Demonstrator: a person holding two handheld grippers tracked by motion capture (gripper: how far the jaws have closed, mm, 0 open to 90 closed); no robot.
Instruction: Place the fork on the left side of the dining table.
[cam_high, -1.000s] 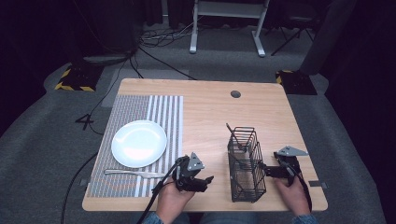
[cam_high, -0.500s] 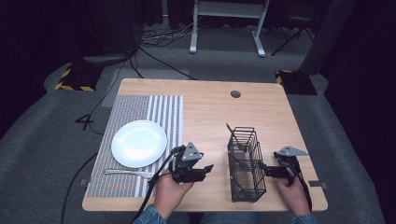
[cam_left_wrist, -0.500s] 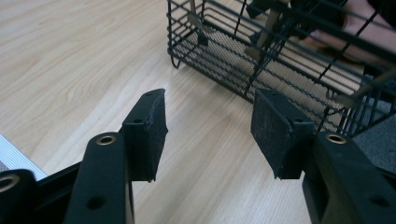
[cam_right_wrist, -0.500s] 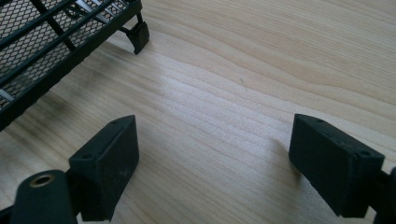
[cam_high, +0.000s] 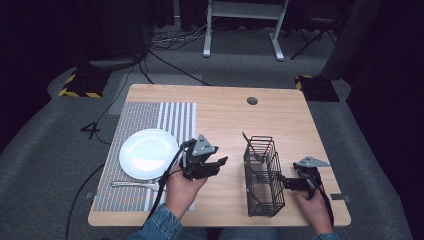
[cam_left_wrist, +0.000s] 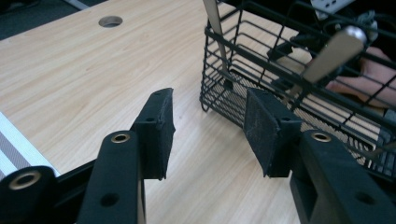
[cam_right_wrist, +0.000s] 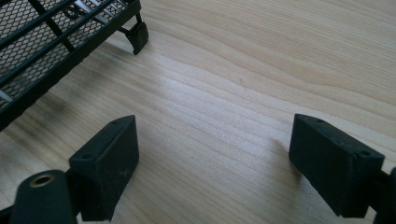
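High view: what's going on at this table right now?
A person is setting cutlery from a wire basket out by a white plate on a striped placemat. A fork already lies in front of the plate. The left claw hovers empty between plate and basket, aimed at the basket, its jaws just partly closed on nothing. The right claw rests open beside the basket, where utensils remain.

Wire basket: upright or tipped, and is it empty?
Upright and not empty. The wire basket stands on the table, open top up, with cutlery handles leaning inside it.
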